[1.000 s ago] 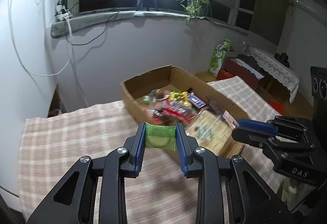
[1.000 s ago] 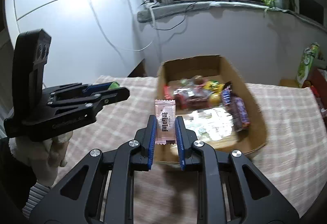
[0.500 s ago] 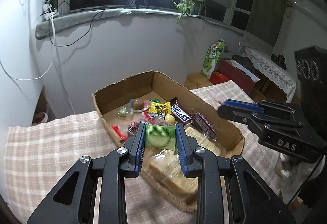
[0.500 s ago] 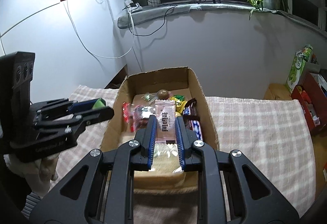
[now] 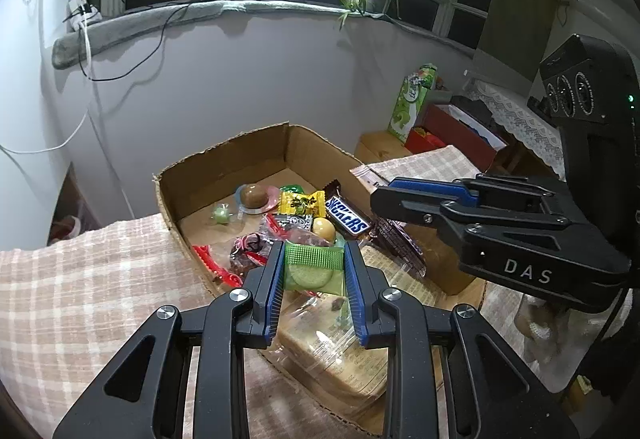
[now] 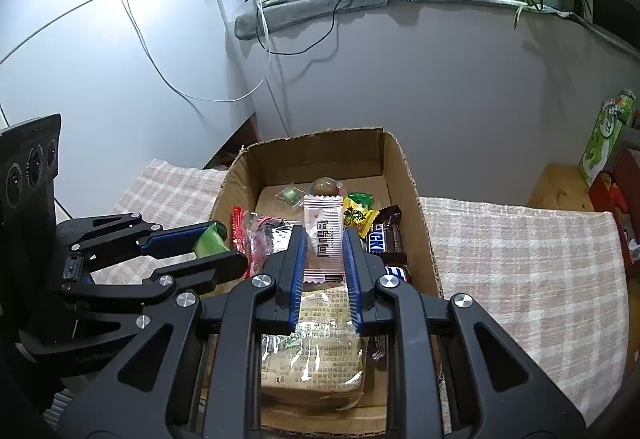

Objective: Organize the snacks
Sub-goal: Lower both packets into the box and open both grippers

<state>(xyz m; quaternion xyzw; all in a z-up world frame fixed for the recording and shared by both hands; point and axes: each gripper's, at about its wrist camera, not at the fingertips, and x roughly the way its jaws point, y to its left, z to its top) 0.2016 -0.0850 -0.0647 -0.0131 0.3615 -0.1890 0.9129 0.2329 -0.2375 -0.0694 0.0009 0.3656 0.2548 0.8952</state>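
Looking along the left gripper [image 5: 314, 275] first: its blue-padded jaws are clamped on a flat green snack packet with a round biscuit printed on it [image 5: 313, 270], held above the near part of an open brown cardboard box [image 5: 224, 163]. Inside the box lie a Snickers bar [image 5: 347, 219], a yellow candy wrapper [image 5: 300, 203], a brown ball in a clear cup [image 5: 255, 195], red-wrapped sweets [image 5: 248, 259] and a clear-wrapped bread pack [image 5: 332, 351]. The box sits on a beige checked tablecloth [image 5: 80, 299]. The right gripper [image 5: 384, 195] reaches in from the right side, over the box's rim.

From the right wrist view, the right gripper [image 6: 323, 259] is closed tight on a slim pale pink wrapped bar with dark lettering [image 6: 322, 239], standing upright between the pads and poised over the box's [image 6: 320, 151] middle. The left gripper [image 6: 224, 247] shows at left with the green packet [image 6: 210, 241] in its tip, at the box's left wall.

Judging by this, most snacks are already gathered in the box; no loose snacks show on the visible cloth. What seems left is releasing these two packets into the box.
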